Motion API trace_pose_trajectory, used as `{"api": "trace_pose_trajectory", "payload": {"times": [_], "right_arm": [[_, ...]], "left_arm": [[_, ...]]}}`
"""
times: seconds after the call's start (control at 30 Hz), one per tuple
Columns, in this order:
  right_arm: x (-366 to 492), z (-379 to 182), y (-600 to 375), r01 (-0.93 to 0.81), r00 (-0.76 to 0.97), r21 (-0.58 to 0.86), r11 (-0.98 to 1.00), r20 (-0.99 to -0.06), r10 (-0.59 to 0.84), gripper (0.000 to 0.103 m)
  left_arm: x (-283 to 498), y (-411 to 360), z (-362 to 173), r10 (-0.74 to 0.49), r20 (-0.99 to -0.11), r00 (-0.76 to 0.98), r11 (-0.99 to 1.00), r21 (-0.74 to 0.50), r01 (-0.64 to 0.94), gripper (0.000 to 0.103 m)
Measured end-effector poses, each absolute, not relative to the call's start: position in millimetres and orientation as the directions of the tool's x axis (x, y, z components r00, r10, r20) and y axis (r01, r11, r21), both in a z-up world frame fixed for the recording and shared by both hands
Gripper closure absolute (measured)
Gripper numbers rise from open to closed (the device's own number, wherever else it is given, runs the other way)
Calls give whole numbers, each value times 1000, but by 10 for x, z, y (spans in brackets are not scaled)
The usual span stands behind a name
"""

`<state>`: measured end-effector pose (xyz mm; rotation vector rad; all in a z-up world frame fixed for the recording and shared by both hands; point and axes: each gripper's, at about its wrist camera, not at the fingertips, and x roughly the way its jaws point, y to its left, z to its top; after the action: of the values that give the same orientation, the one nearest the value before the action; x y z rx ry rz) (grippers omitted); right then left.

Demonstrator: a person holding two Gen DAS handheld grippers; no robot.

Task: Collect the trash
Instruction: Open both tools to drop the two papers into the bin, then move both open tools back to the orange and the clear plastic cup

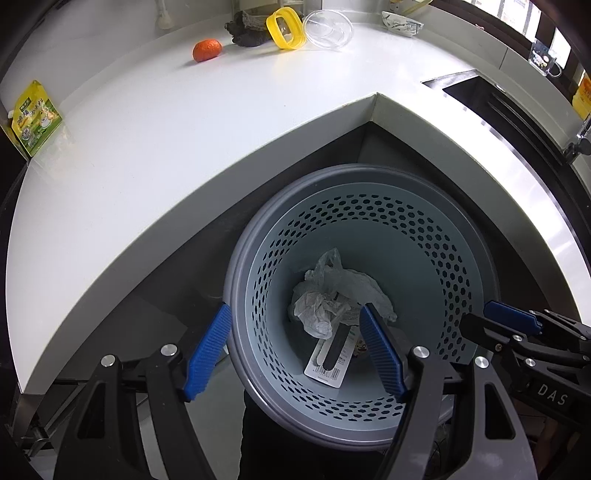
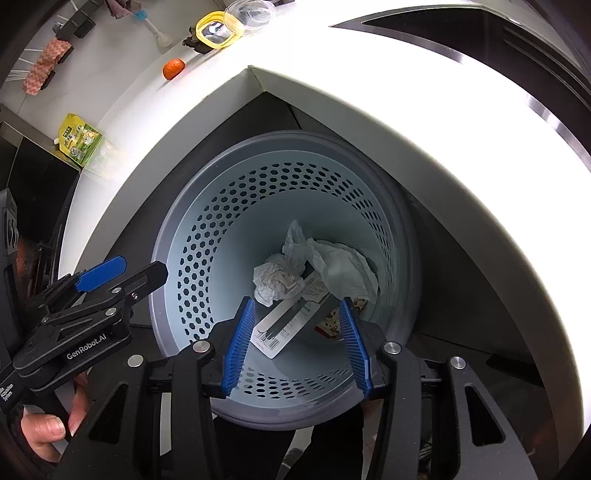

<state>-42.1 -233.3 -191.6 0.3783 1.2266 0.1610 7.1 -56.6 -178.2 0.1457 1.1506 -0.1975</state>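
Note:
A pale blue perforated waste basket (image 1: pixel 424 236) stands on the floor in the inner corner of the white counter; it also shows in the right wrist view (image 2: pixel 221 221). Inside lie crumpled paper (image 1: pixel 314 306) (image 2: pixel 273 280), a thin plastic bag (image 1: pixel 354 280) (image 2: pixel 340 266), a white barcode card (image 1: pixel 328 362) (image 2: pixel 284 325) and a printed wrapper (image 2: pixel 330 325). My left gripper (image 1: pixel 295 332) is open and empty above the basket's near rim. My right gripper (image 2: pixel 299 325) is open and empty over the basket; it shows side-on in the left view (image 1: pixel 513 321).
On the white counter (image 1: pixel 184 129) sit an orange (image 1: pixel 207 50), a yellow-green packet (image 1: pixel 35 118), a yellow frame (image 1: pixel 286 27), a clear lid (image 1: pixel 328 29), and a dark lump (image 1: pixel 245 27). A dark sink (image 1: pixel 491 99) lies at the right.

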Motion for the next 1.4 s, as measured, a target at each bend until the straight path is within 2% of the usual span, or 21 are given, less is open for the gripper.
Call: {"api": "trace_pose_trajectory", "payload": {"times": [0.63,1.03,1.4], "right_arm": [[-126,-1204,-2382,11,471,373,928,-820,324,54],[526,-847,-2328,27,571,358,933,-772,280,41],[1331,-731,-2237,92,632,317,944,-751,190,30]], "left_arm": [[296,-344,-919,-83,-827,556,987,11,163,25],[894,-7,-503,-79,-767,636,994,-12,110,23],[1714,241,-508,-77,-751,656,994,-7,109,20]]}}
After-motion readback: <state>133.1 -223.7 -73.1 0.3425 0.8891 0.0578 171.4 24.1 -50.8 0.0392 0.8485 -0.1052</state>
